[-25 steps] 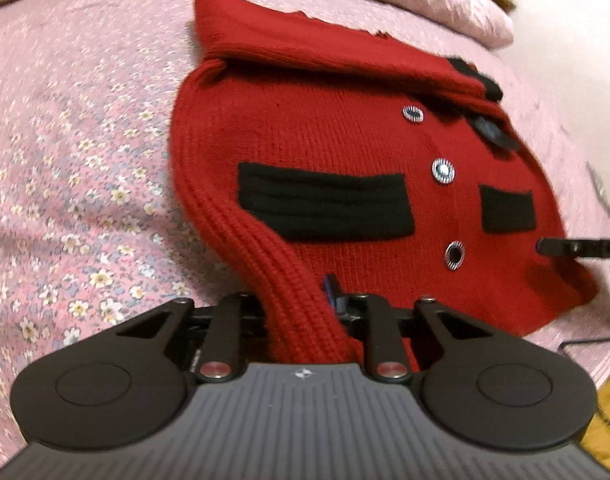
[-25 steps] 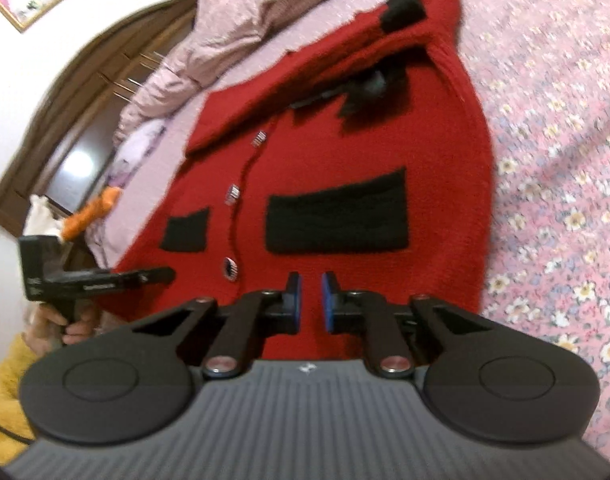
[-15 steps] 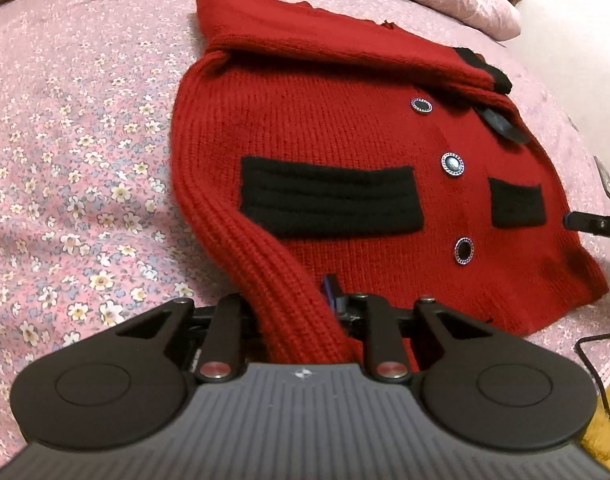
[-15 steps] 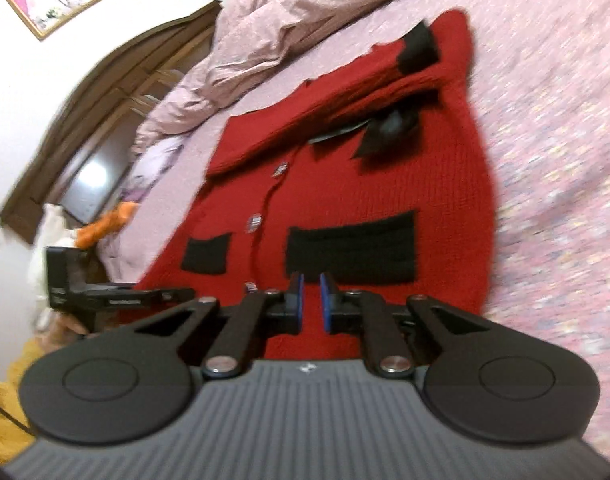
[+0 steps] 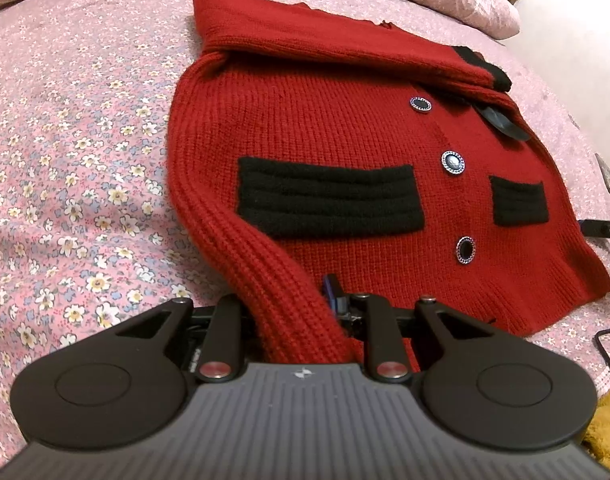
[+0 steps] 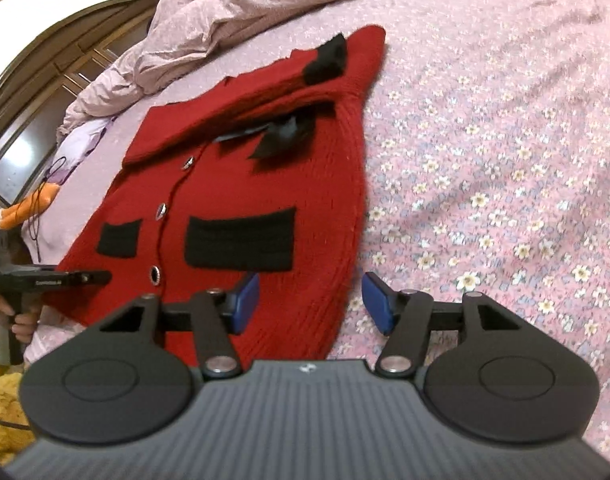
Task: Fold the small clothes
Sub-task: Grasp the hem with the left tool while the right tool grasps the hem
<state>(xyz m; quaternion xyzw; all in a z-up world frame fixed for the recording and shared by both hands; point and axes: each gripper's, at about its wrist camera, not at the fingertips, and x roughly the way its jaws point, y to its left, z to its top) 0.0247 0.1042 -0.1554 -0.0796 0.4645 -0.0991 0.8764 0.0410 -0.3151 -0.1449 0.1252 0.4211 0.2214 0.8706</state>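
**Nearly flat: red cardigan on a flowered bed**

Small white lettering on the left hand-held gripper's [image 6: 45, 280] arm is too blurred to read. A red knitted cardigan [image 5: 345, 152] with black pockets [image 5: 329, 200] and round buttons [image 5: 453, 162] lies on a pink floral bedspread [image 5: 65, 140]. The left hand-held gripper [image 5: 293, 312] is clamped on a raised fold of the cardigan's hem. The right hand-held gripper [image 6: 309, 300] has just spread apart; its blue pads [image 6: 375, 300] straddle the hem's other corner without pressing it. A rumpled pink quilt [image 6: 265, 8] lies behind, and a dark wooden headboard [image 6: 45, 80] at far left.
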